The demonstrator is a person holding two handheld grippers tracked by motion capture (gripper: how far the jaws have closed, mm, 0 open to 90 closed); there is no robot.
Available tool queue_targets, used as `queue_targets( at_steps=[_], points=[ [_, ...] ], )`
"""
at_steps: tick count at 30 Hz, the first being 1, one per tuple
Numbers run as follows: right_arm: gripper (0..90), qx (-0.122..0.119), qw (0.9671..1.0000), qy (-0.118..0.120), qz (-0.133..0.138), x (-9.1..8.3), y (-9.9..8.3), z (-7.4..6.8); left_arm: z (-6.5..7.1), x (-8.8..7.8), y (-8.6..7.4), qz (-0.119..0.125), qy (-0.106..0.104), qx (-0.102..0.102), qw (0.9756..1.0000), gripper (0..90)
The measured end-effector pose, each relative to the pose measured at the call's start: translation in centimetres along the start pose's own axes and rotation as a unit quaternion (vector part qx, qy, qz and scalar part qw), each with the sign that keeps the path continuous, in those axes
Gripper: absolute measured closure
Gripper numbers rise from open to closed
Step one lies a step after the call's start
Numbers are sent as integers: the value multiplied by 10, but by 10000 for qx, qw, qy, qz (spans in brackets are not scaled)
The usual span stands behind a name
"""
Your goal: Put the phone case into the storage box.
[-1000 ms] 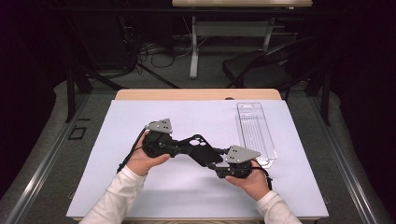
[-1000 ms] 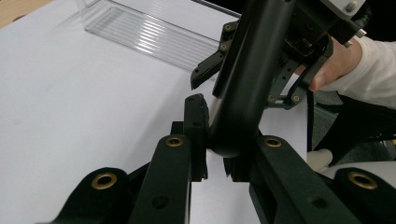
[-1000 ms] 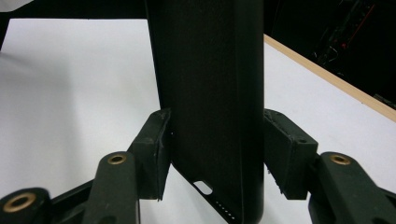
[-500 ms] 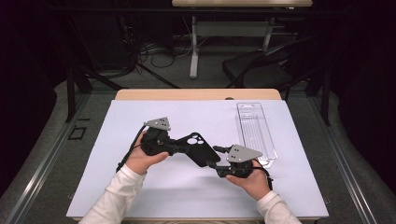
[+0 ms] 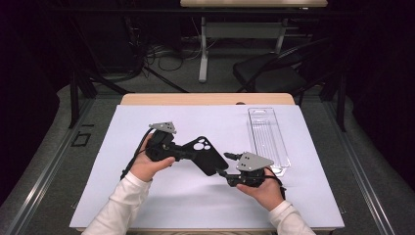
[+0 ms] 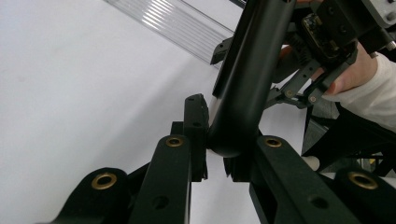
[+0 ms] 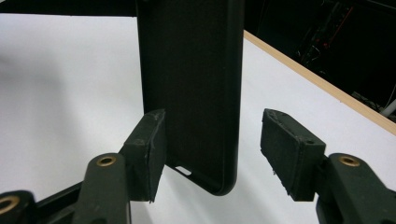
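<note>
The black phone case (image 5: 205,154) is above the table (image 5: 195,200) centre, clamped at its 9 o'clock end by the left hand-held gripper (image 5: 182,152). The right hand-held gripper (image 5: 227,165) has just been opening; the case is between its pads untouched, so the left one alone now carries it.

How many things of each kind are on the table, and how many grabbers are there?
Black phone case with round camera holes: 1
Clear ribbed plastic tray: 1
Black two-jaw grippers, left gripper and right gripper: 2
White sheet covering the wooden table: 1
Total: 5
</note>
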State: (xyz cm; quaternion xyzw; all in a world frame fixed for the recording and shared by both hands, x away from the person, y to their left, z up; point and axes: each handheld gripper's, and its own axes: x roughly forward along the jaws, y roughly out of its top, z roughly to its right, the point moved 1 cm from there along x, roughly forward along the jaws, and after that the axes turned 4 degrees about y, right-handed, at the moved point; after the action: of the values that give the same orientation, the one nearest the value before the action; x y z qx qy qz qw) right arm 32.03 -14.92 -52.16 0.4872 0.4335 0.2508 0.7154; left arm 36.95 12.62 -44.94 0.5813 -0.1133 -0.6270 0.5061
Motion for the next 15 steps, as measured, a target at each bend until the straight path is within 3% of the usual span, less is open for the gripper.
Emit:
queue_targets(
  at_steps=[15],
  points=[
    [386,-136,9997,-178,25,-6,12,1,1,-4,5,-278,128,-34,9995,817]
  ],
)
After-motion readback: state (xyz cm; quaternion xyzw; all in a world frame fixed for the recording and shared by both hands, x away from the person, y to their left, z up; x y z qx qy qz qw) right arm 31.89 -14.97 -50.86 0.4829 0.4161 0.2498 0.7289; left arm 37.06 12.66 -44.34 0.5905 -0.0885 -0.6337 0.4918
